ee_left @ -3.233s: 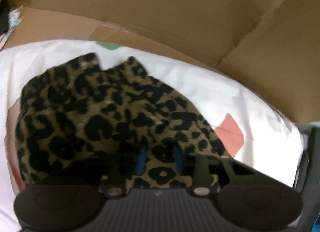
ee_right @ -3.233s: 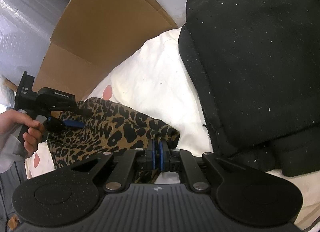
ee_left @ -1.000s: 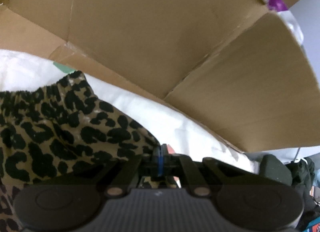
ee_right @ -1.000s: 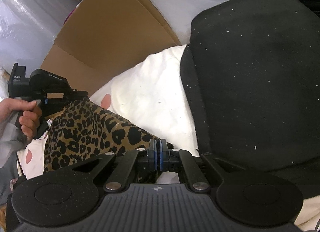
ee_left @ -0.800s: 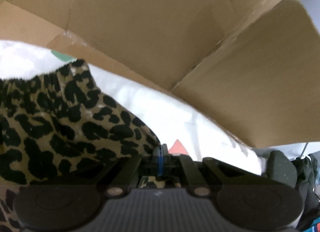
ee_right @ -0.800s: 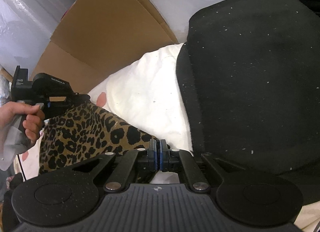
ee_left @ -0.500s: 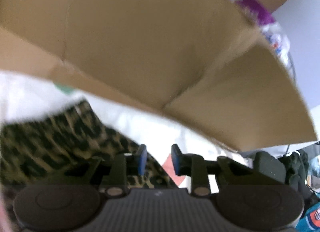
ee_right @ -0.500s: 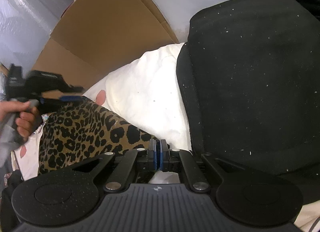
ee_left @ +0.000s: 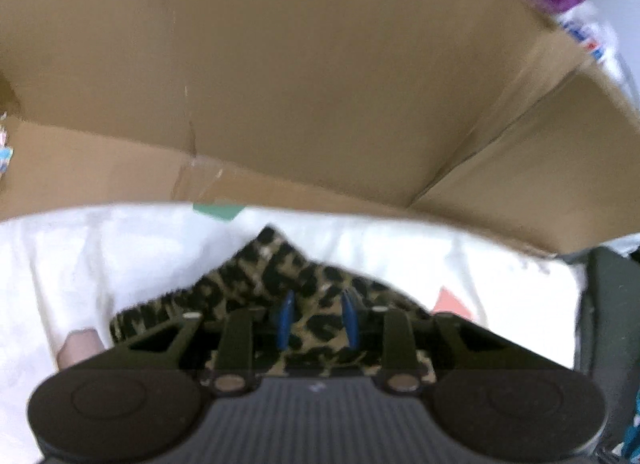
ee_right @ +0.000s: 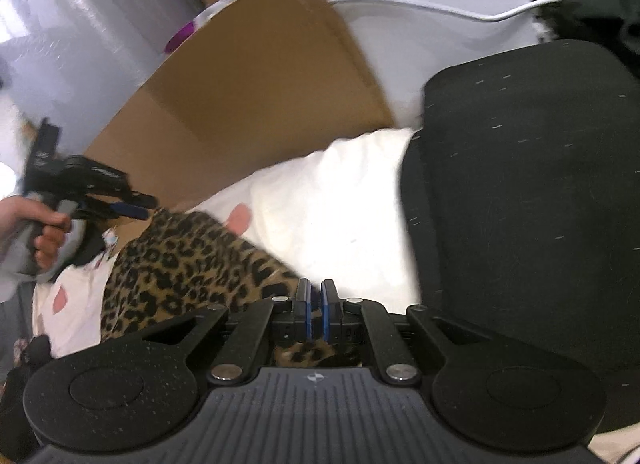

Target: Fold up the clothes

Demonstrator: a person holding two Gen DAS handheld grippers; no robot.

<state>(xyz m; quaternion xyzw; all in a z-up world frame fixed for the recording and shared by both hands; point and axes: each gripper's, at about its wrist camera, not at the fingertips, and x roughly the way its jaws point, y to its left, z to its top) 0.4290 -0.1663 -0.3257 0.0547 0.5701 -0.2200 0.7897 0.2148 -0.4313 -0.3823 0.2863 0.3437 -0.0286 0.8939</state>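
Note:
A leopard-print garment (ee_left: 304, 284) lies bunched on the white bedding (ee_left: 100, 256); it also shows in the right wrist view (ee_right: 188, 264). My left gripper (ee_left: 318, 320) is open and empty just above the garment; it appears in the right wrist view (ee_right: 132, 203) at the garment's far corner. My right gripper (ee_right: 316, 304) has its jaws slightly parted over the garment's near edge, with cloth below them; a grip cannot be confirmed.
A brown cardboard sheet (ee_left: 320, 83) stands behind the bedding. A black cushion (ee_right: 528, 215) lies on the right. A white cable (ee_right: 440, 11) runs along the wall. Pink and green patches mark the bedding.
My left gripper opened and let go of the garment corner, which dropped onto the bedding. My right jaws have parted slightly and the right view is blurred by motion.

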